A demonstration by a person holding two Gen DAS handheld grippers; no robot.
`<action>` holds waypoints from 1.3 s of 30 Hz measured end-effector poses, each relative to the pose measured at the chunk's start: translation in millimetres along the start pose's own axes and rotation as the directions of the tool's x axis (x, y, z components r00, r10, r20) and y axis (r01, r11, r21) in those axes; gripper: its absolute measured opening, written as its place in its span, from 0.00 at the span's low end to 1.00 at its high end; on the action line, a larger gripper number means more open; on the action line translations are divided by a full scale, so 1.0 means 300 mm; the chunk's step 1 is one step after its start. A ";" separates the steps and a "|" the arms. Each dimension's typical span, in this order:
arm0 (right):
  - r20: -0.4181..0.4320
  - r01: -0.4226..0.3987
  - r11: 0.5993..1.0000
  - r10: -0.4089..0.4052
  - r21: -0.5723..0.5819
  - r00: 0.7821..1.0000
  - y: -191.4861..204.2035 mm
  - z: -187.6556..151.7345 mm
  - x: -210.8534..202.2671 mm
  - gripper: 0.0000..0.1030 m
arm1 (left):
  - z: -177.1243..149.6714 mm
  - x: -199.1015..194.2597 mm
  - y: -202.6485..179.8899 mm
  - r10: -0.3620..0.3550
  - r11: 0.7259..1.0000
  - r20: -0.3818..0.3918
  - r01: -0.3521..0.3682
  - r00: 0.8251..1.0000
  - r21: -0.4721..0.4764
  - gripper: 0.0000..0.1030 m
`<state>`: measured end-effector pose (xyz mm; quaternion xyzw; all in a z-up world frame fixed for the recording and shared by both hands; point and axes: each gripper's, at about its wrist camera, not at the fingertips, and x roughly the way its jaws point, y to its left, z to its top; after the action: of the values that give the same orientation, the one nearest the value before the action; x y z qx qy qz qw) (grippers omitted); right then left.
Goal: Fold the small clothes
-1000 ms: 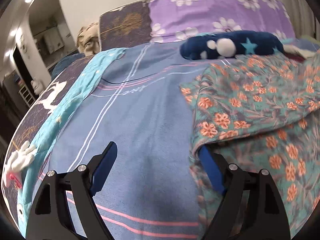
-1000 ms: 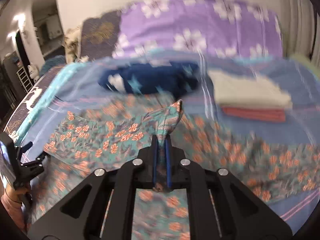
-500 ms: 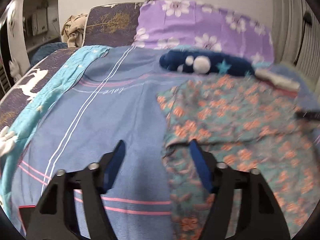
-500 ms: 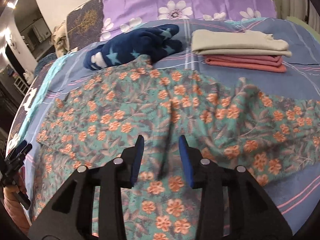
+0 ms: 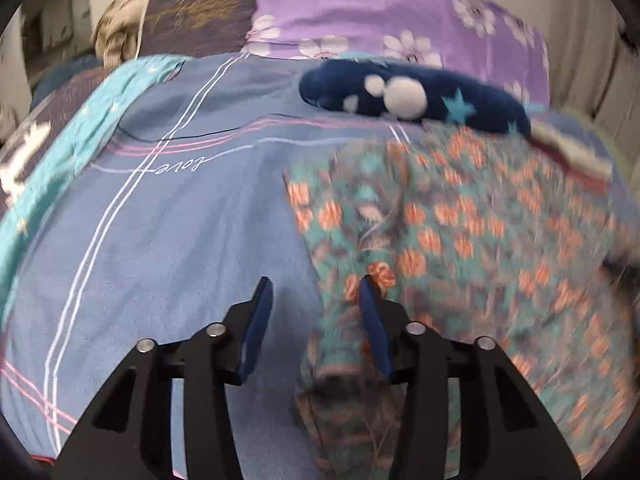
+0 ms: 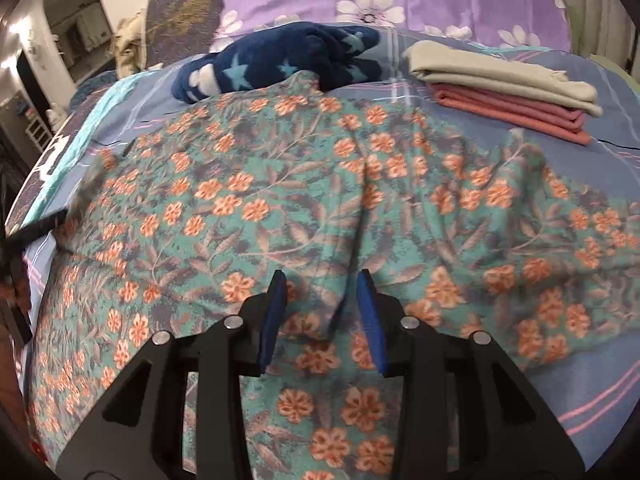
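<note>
The left claw [image 5: 316,294] is closing, its pads not yet pressing; the left edge of the floral garment [image 5: 460,240] rises as a fold between them, close to the right pad. Only the left wrist view shows this edge and the bare blue bedsheet [image 5: 168,248] beside it. The right wrist view alone shows the whole garment [image 6: 320,208] spread on the bed and the folded stack of beige and pink clothes [image 6: 504,88] behind it, next to the dark blue star-patterned fleece [image 6: 280,60].

The right claw [image 6: 322,292] stands partly open, low over the middle of the garment, with a soft ridge of cloth between its pads but not gripped. One second ago it was shut on a pinch of this cloth, and the left claw was much wider, its right finger under the edge.
</note>
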<state>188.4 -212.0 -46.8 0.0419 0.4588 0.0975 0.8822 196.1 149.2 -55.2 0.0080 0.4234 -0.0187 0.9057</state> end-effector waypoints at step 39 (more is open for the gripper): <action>-0.122 -0.285 0.875 0.258 -0.391 0.958 0.984 0.459 0.312 0.39 | -0.120 -0.019 0.171 -0.003 0.974 0.065 0.018 0.998 -0.226 0.00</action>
<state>314.0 98.4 5.4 -0.0808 0.4470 0.3145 0.8335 166.9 201.8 -73.8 -0.0980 0.3935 0.0247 0.9137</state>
